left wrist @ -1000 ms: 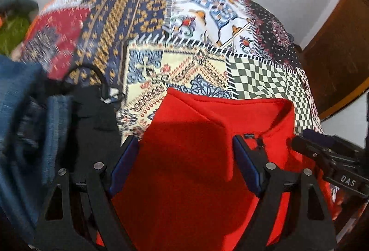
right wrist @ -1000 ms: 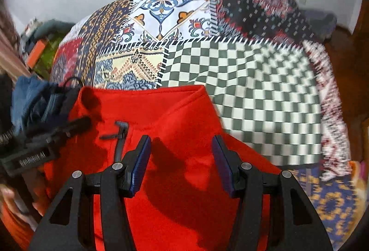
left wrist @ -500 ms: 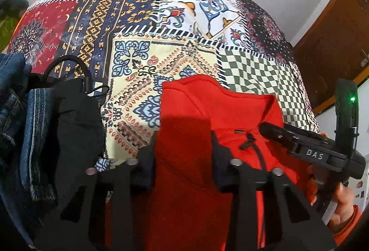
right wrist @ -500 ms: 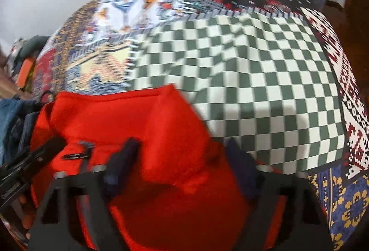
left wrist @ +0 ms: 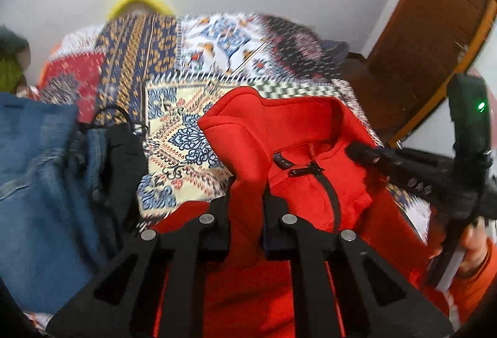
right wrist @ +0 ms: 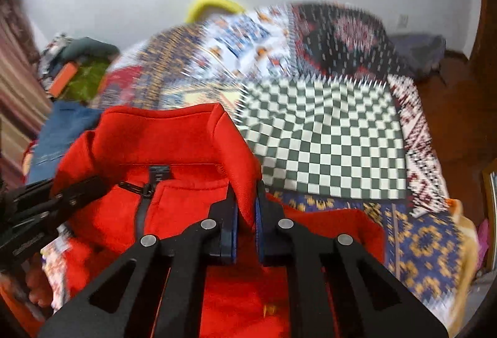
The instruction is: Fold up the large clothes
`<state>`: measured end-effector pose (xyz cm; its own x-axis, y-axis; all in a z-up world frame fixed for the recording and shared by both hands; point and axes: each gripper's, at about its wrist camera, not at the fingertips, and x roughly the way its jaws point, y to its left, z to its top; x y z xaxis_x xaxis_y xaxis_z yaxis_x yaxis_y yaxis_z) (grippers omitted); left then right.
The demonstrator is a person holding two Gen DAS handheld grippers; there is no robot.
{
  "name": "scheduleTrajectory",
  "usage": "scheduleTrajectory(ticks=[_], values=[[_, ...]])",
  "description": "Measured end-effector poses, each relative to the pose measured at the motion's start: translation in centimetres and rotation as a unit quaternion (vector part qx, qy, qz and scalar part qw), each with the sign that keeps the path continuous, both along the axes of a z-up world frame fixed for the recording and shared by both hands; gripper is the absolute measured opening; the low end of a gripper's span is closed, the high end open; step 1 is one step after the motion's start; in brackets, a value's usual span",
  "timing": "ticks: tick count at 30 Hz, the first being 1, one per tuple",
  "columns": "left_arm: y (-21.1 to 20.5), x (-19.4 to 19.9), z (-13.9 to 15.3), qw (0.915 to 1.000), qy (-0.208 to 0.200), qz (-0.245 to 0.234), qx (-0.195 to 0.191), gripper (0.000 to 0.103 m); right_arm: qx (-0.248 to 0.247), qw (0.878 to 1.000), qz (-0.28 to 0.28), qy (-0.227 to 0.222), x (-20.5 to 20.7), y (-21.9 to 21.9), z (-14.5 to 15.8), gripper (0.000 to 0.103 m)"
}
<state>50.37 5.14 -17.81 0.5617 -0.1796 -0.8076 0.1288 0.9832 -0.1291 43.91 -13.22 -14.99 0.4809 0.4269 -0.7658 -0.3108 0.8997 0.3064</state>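
A red zip-up hoodie [left wrist: 279, 133] with a black zipper [left wrist: 329, 192] is lifted off a patchwork bedspread [left wrist: 186, 136]. My left gripper [left wrist: 247, 198] is shut on the hoodie's left shoulder fabric. My right gripper [right wrist: 247, 207] is shut on the hoodie [right wrist: 161, 136] at its right shoulder, beside the collar. The right gripper also shows in the left wrist view [left wrist: 403, 164], and the left gripper in the right wrist view [right wrist: 46, 201]. The hoodie's lower part hangs below the fingers, out of sight.
Folded blue jeans [left wrist: 37, 182] and a black garment [left wrist: 124, 158] with a cable lie on the bed to the left. The checkered patch [right wrist: 326, 136] lies right of the hoodie. A wooden door [left wrist: 419, 27] stands at the right, white wall behind.
Both grippers closed from open onto the hoodie's shoulders and raised it off the bed; the collar now stands up and the views tilt toward the wall.
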Motion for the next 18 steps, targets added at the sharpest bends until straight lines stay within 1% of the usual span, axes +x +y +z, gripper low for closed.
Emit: scheduleTrajectory(ticks=[2, 4, 5, 7, 8, 9, 12, 15, 18], values=[[-0.3, -2.3, 1.4, 0.9999, -0.008, -0.009, -0.004, 0.010, 0.006, 1.000, 0.013, -0.017, -2.3, -0.1, 1.9, 0.008], [-0.5, -4.9, 2.5, 0.9996, -0.010, -0.018, -0.017, 0.010, 0.006, 0.999, 0.025, -0.030, -5.2, -0.7, 3.5, 0.008], [-0.6, -6.5, 3.0, 0.9994, -0.013, -0.023, -0.022, 0.010, 0.006, 0.999, 0.030, -0.034, -5.9, -0.3, 3.7, 0.008], [-1.0, -9.1, 3.6, 0.9991, -0.019, -0.030, -0.025, 0.010, -0.004, 0.998, 0.043, -0.047, -9.1, -0.4, 4.5, 0.008], [-1.2, -10.5, 3.7, 0.9989, -0.022, -0.033, -0.025, 0.010, -0.007, 0.998, 0.047, -0.051, -9.8, -0.3, 4.8, 0.008], [-1.5, -12.1, 3.8, 0.9988, -0.024, -0.037, -0.021, 0.010, -0.013, 0.997, 0.052, -0.057, -11.4, -0.2, 4.9, 0.008], [-2.4, -16.3, 3.4, 0.9982, -0.029, -0.051, -0.007, 0.010, -0.021, 0.996, 0.063, -0.063, -15.3, -0.2, 4.5, 0.008], [-3.2, -20.3, 2.3, 0.9970, -0.031, -0.070, 0.013, 0.011, -0.031, 0.995, 0.069, -0.066, -18.6, -0.3, 3.7, 0.008], [-3.8, -23.4, 0.6, 0.9959, -0.024, -0.080, 0.036, 0.013, -0.031, 0.996, 0.072, -0.051, -20.8, -0.3, 2.1, 0.008]])
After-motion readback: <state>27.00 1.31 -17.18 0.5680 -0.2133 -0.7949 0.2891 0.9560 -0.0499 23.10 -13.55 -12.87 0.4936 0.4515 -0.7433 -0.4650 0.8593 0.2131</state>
